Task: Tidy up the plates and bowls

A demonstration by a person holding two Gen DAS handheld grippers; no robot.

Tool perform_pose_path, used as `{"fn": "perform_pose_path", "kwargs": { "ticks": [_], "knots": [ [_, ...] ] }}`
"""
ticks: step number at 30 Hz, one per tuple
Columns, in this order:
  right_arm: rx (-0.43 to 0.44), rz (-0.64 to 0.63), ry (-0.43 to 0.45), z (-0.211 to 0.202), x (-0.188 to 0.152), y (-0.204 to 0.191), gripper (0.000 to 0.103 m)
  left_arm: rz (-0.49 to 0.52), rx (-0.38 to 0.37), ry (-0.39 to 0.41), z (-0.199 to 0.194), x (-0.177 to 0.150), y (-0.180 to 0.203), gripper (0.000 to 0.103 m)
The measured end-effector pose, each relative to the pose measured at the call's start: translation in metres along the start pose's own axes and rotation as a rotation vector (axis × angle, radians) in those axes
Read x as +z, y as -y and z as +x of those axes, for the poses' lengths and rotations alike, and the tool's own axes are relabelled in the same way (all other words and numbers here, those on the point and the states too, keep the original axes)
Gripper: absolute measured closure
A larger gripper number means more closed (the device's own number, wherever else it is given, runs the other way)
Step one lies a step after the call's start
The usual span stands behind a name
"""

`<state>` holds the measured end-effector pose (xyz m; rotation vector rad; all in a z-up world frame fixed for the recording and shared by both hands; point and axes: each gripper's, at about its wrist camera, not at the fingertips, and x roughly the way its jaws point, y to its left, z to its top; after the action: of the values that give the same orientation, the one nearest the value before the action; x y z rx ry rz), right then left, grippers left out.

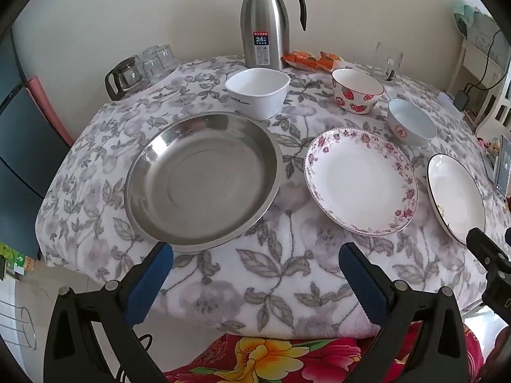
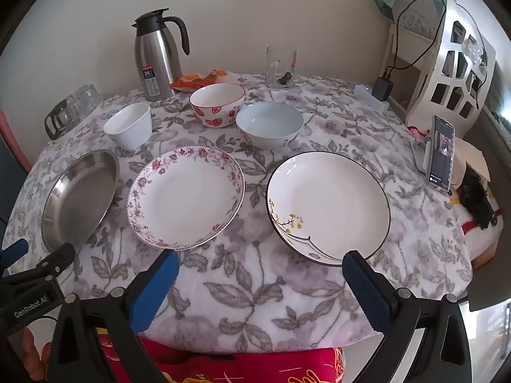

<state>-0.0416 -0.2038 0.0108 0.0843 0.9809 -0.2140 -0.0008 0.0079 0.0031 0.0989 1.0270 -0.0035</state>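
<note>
Plates and bowls were all still spread out singly when you paused, and nothing sat between either pair of tongs. Your left gripper (image 1: 255,258) stood fully wide, its blue pads empty, hanging over the near edge of the table (image 1: 287,287) and tipped steeply down toward it. Just ahead of its left pad lay the steel plate (image 1: 204,182); the floral plate (image 1: 361,182) was a little beyond its right pad. Your right gripper (image 2: 260,266) was equally wide and empty, pitched down the same way, with the black-rimmed plate (image 2: 329,204) just past its right pad and the floral plate (image 2: 186,196) ahead of its left.

From there, I judged the sensible first move was stacking plates. The rims were thin and shallow, so you needed to come in low, slide one pad under the lip and pinch the rim firmly. The soft cloth should have let a pad dig under. Steel looked widest, so it probably belonged at the bottom.

Behind the plates stood the white square bowl (image 1: 257,91), the strawberry bowl (image 1: 357,91) and the pale blue bowl (image 2: 270,124), each apart from its neighbours. Nesting those would have come afterwards. Farther back stood the flask (image 1: 266,22), which you needed to keep clear of.
</note>
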Motion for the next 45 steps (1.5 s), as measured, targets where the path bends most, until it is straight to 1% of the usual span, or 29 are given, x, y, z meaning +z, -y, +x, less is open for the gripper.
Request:
{"fn": "perform_pose_path", "kwargs": {
  "ticks": [9,26,45],
  "knots": [
    [-0.004,0.004,0.020,-0.005,0.000,0.002,0.000,-0.008,0.007,0.029,-0.005,0.000,-0.002,0.000],
    [-0.026,-0.017,0.047,-0.011,0.000,-0.002,0.000,-0.013,0.023,0.058,-0.011,-0.001,-0.003,0.000],
    [-0.038,-0.032,0.054,-0.013,0.001,-0.004,0.000,-0.017,0.028,0.066,-0.013,0.000,-0.004,0.000]
  ]
}}
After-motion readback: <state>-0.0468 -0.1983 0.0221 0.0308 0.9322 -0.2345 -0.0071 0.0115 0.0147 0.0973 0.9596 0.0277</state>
